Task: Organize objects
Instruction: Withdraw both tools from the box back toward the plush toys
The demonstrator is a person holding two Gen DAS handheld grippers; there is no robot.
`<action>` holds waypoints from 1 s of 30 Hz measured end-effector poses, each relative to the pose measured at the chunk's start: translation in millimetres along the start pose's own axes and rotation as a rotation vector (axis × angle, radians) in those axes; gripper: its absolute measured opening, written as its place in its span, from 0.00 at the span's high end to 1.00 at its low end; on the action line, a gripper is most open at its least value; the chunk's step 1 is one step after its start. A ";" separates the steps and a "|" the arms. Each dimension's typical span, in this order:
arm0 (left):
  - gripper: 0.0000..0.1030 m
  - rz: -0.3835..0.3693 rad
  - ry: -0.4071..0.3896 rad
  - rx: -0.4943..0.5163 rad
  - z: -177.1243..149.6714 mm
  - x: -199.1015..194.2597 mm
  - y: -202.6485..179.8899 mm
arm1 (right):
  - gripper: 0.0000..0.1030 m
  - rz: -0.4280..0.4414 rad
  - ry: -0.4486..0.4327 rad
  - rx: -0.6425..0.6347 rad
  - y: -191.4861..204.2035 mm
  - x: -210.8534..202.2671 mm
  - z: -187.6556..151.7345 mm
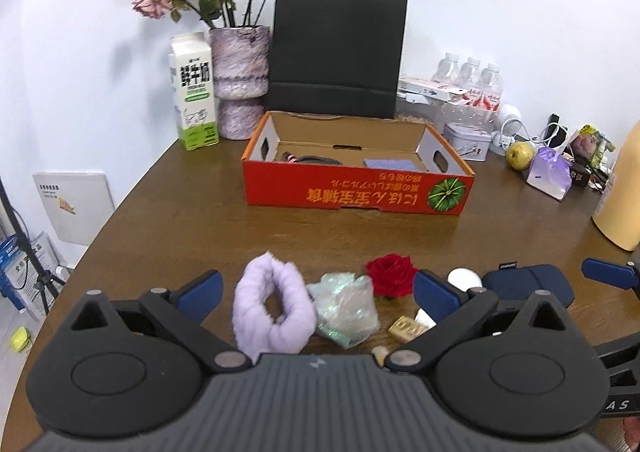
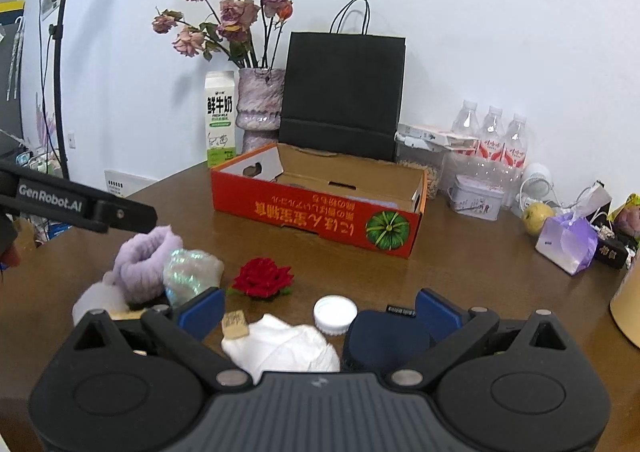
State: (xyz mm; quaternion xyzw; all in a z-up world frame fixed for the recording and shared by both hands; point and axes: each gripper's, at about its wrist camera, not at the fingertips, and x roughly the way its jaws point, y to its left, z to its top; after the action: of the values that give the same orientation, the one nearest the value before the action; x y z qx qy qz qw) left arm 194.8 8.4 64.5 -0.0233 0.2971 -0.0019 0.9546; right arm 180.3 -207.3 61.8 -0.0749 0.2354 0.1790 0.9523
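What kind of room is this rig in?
Probably a home or small office doubling as a recording spot: a wooden table against a white wall with a vase of dried roses, a milk carton and water bottles, plus a light stand.

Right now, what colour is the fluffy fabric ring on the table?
Pale lilac. The fluffy ring shows best in the left wrist view, between the open fingers.

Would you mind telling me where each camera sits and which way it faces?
Left wrist: on the left claw, open, facing the orange box across the table; purple scrunchie lies between its fingers; the right claw's fingertip at right.
Right wrist: on the right claw, open, over white cloth and navy pouch; the left claw's arm enters at left.
Shared: box, red rose, black bag.
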 end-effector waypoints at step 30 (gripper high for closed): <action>0.00 0.113 0.024 -0.056 -57.7 -29.7 56.5 | 0.01 0.241 0.005 -0.057 41.7 8.4 -24.5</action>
State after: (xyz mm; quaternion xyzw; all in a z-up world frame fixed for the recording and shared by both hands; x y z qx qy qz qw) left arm 137.0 62.8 31.4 -0.0332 0.3092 0.0600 0.9485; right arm 161.1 -171.7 33.8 -0.0734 0.2400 0.2986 0.9208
